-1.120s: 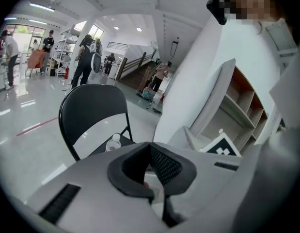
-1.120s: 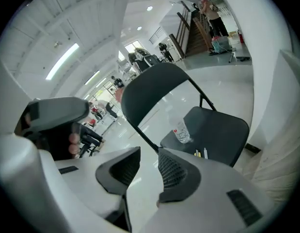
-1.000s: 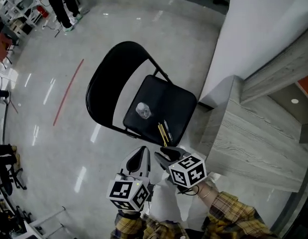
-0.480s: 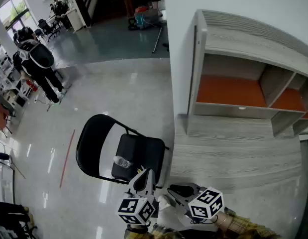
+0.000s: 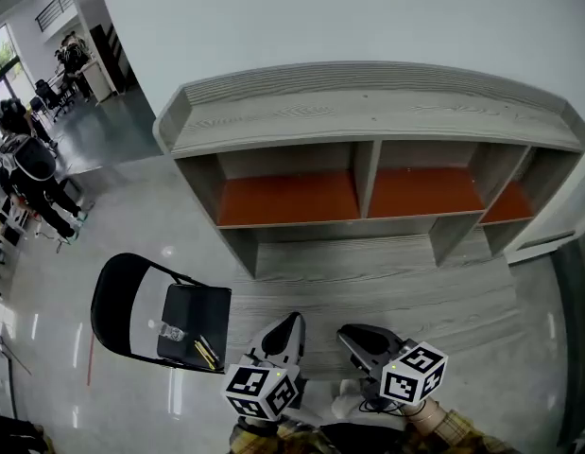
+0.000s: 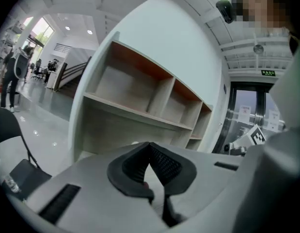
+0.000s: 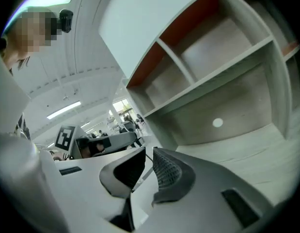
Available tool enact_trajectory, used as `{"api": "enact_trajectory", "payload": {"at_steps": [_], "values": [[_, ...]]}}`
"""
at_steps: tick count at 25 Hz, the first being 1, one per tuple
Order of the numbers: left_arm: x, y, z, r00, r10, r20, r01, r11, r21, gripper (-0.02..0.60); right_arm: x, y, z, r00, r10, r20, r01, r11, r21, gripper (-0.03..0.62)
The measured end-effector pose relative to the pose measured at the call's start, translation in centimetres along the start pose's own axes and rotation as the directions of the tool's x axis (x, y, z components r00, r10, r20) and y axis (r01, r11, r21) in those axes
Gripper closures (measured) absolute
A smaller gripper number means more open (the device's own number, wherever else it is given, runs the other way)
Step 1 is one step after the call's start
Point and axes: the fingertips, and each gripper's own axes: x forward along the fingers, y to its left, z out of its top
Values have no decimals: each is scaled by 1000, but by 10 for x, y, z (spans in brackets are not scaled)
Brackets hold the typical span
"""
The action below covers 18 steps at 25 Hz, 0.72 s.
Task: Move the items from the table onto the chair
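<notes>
The black folding chair [image 5: 131, 301] stands at the lower left of the head view. On its seat [image 5: 193, 308] lie a clear plastic bottle [image 5: 169, 332] and a few yellow pencils [image 5: 205, 353]. The grey wooden table [image 5: 387, 282] with its orange-backed shelf unit [image 5: 368, 192] fills the middle. Both grippers hover side by side over the table's near edge. My left gripper [image 5: 290, 322] [image 6: 150, 147] is shut with nothing in it. My right gripper [image 5: 353, 332] [image 7: 149, 154] has its jaws closing, a narrow gap still between them and nothing in that gap. The chair [image 6: 4, 125] also shows at the left gripper view's left edge.
People [image 5: 27, 173] stand on the shiny grey floor [image 5: 112, 197] far to the left. A white wall [image 5: 368, 17] rises behind the shelf unit. A glass door [image 6: 249, 115] lies to the right of the table. A round white sticker [image 7: 217, 123] marks the shelf's lower panel.
The head view has swung from the chair to the table and shelf, so the chair now sits small at the lower left. Both grippers have turned toward the table with it.
</notes>
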Motion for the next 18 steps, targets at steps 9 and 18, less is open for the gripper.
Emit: {"api": "enact_trajectory", "payload": {"at_steps": [9, 18], "values": [[55, -128, -16, 975, -201, -91, 210, 973, 96, 578, -127, -71, 51, 956, -226, 188, 232, 973, -12, 564], [64, -148, -7, 961, -250, -115, 263, 959, 111, 578, -157, -73, 62, 933, -289, 212, 301, 953, -24, 576]]}}
